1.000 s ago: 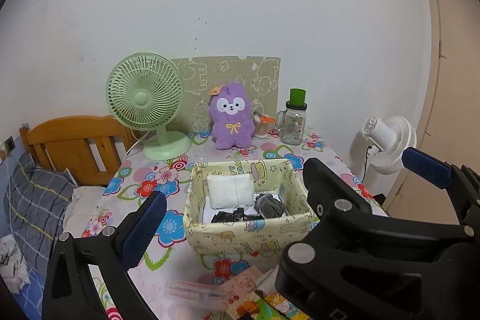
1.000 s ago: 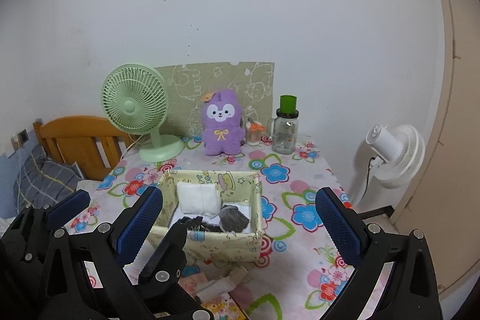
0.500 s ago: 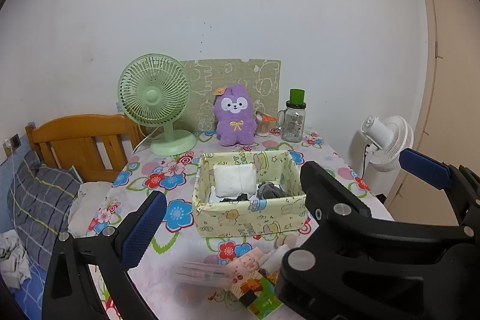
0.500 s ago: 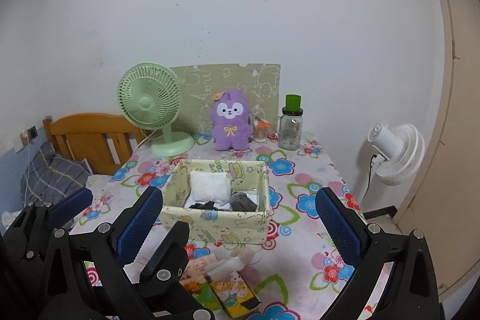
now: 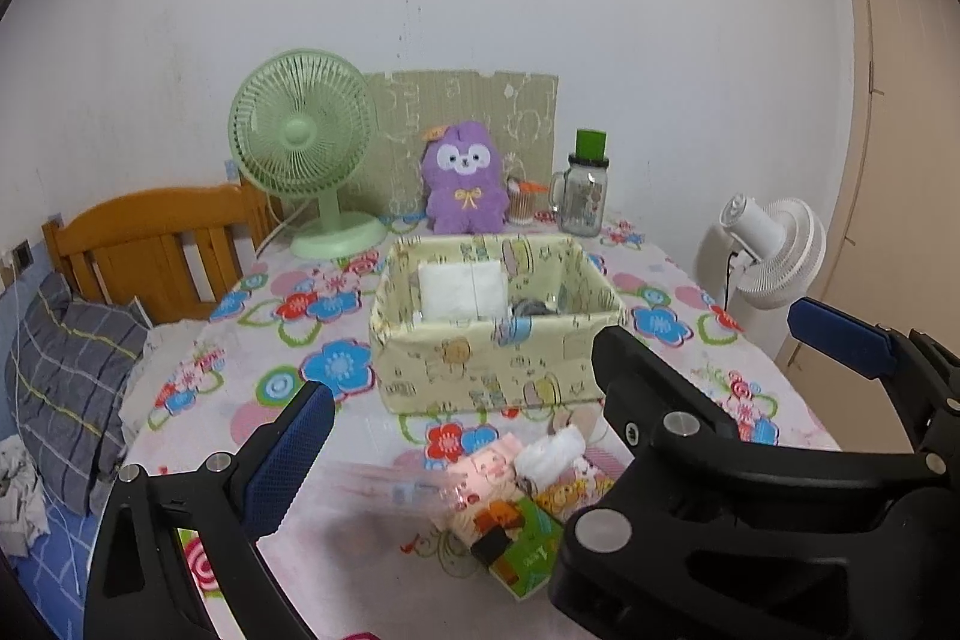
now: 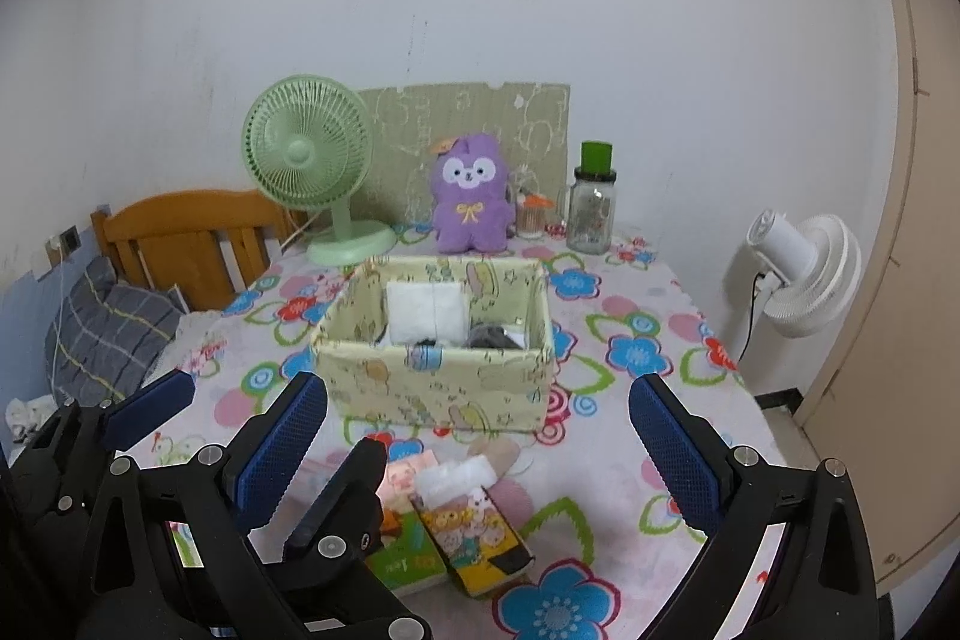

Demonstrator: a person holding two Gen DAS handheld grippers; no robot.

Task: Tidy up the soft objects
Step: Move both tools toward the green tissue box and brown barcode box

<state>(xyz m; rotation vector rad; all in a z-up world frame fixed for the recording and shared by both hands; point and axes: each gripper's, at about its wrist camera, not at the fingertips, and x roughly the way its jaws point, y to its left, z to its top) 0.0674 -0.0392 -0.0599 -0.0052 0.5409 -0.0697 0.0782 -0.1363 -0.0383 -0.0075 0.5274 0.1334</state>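
A pale yellow fabric box [image 5: 492, 370] [image 6: 432, 382] stands mid-table. Inside it lie a folded white cloth [image 5: 461, 287] [image 6: 427, 309] and a dark grey bundle [image 5: 528, 307] [image 6: 489, 337]. A purple plush toy [image 5: 463, 187] [image 6: 471, 196] sits at the back. A small white soft roll [image 5: 555, 451] [image 6: 459, 475] lies in front of the box, on colourful packets [image 5: 510, 532] [image 6: 468, 538]. My left gripper [image 5: 558, 376] is open and empty, near the table's front. My right gripper [image 6: 477, 442] is open and empty, above the packets.
A green desk fan [image 5: 303, 148] [image 6: 309, 160] and a glass jar with a green lid [image 5: 582, 193] [image 6: 591, 205] stand at the back. A white fan [image 5: 774, 250] [image 6: 804, 274] is off the right edge. A wooden headboard [image 5: 150, 244] and a pillow [image 5: 66, 370] lie left.
Both grippers have drawn back and lower from the box. The packets and white roll in front of the box have come into fuller view. Both stay open and empty.
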